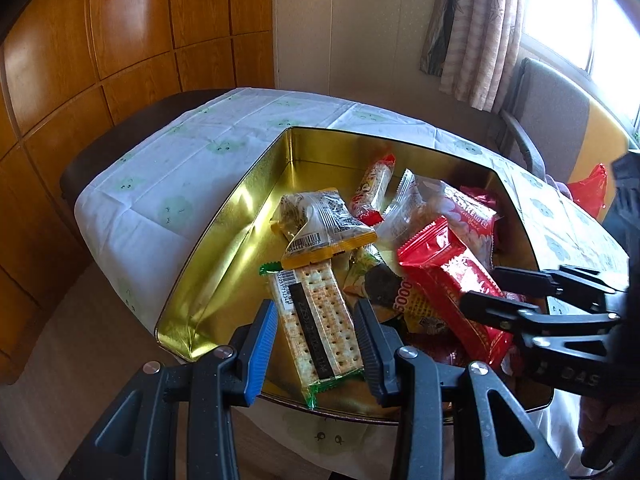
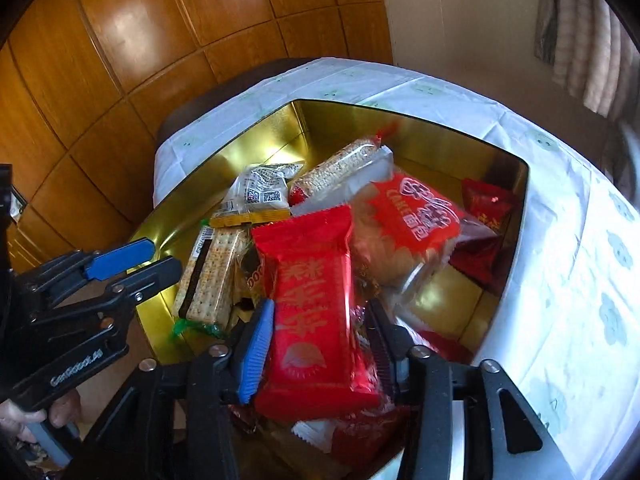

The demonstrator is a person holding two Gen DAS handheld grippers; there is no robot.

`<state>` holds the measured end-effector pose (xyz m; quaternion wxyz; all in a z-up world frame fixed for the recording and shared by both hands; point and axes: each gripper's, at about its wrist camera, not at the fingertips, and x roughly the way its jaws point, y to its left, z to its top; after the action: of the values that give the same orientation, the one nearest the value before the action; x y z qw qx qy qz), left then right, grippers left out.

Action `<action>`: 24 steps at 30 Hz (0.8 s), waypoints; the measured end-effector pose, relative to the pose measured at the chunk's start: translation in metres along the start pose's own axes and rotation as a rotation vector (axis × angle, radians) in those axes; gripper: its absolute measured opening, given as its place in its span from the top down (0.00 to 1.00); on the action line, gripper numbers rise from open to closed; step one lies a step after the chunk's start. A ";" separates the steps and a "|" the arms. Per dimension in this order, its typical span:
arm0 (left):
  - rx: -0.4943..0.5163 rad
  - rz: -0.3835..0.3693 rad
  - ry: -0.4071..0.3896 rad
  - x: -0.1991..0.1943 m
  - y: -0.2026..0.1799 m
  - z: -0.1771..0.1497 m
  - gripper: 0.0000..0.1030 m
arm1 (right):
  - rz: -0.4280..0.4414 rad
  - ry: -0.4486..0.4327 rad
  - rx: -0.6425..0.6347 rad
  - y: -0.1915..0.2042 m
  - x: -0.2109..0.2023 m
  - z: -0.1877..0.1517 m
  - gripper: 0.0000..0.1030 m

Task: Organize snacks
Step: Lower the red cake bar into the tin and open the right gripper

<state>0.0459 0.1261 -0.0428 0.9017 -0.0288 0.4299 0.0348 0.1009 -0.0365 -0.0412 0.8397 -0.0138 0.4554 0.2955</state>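
Snack packets (image 1: 448,276) heaped in tin (image 1: 224,248), tin on clothed table (image 1: 168,168), chair (image 1: 556,120) behind table

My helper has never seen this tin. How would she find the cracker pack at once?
Look in the gold metal tin on the white tablecloth. On its left side, under a yellow-edged packet, lies the clear cracker pack. Only it shows pale, dotted square crackers behind a black strip, with green ends.
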 end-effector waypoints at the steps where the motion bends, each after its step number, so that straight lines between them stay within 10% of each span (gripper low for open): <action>1: -0.001 -0.001 0.002 0.000 0.000 0.000 0.61 | -0.001 -0.009 -0.001 0.000 -0.004 -0.002 0.51; 10: -0.001 -0.005 -0.007 -0.003 -0.003 0.001 0.61 | -0.022 -0.040 -0.118 0.018 -0.018 -0.014 0.52; 13: 0.000 -0.010 -0.007 -0.004 -0.004 0.000 0.61 | -0.128 -0.026 -0.199 0.028 -0.006 -0.016 0.70; 24: 0.008 -0.011 -0.019 -0.007 -0.009 0.000 0.61 | -0.112 0.006 -0.126 0.012 0.006 -0.007 0.76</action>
<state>0.0421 0.1167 -0.0367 0.9060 -0.0273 0.4214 0.0286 0.0919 -0.0264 -0.0469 0.8511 -0.0930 0.4368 0.2761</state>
